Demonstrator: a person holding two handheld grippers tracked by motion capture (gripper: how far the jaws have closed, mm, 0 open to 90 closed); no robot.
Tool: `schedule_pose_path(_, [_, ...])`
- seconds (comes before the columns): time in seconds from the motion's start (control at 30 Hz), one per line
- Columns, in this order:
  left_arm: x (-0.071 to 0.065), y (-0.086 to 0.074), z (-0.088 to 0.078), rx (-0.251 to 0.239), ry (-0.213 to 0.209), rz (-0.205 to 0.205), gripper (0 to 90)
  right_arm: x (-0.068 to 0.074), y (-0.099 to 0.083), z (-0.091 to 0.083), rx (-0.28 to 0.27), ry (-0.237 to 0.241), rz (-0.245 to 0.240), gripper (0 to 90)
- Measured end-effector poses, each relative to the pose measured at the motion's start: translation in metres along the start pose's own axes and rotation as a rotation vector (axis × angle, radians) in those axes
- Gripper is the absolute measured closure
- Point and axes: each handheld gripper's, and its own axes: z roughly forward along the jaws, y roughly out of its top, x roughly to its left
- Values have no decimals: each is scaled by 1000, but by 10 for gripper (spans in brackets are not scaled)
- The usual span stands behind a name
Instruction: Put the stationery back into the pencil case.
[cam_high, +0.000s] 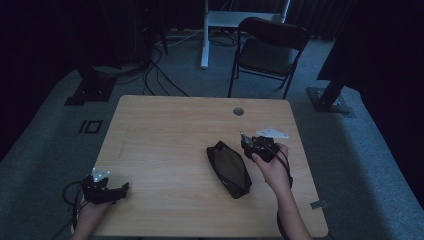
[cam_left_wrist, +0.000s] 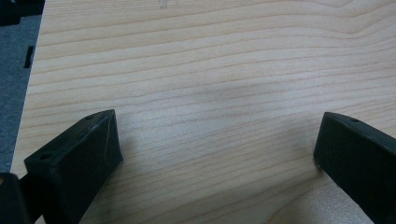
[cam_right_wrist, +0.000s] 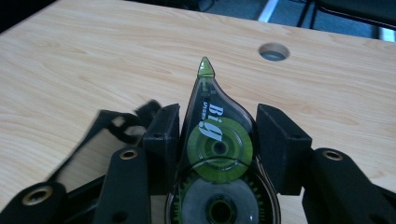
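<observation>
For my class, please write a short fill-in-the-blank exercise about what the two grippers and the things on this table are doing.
1. The right gripper is shut on a green correction ____ dispenser.
2. The left gripper has its jaws ____, nothing between them.
3. The black pouch lies on the ____.
4. Beyond the table stands a black ____.

Missing words: tape; open; table; chair

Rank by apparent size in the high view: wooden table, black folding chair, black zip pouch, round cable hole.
1. Light wooden table
2. Black folding chair; farther off, so its true size is unsure
3. Black zip pouch
4. Round cable hole
</observation>
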Motion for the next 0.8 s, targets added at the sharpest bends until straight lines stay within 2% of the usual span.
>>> schedule_pose_path(0.07, [0, 0, 0, 0, 0, 0, 8, 7, 1, -2, 1, 5, -23, 511])
schedule_pose_path(0.2, [0, 0, 0, 0, 0, 0, 8, 18, 3, -7, -5, 26, -29, 511])
schedule_pose_path(0.43, [0, 0, 0, 0, 0, 0, 8, 35, 3, -8, 22, 57, -40, 512])
schedule_pose_path(0.53, [0, 0, 0, 0, 0, -1, 8, 40, 1, -7, 22, 56, -47, 511])
schedule_pose_path(0.8, [0, 0, 0, 0, 0, 0, 8, 50, -8, 0, 65, 77, -55, 511])
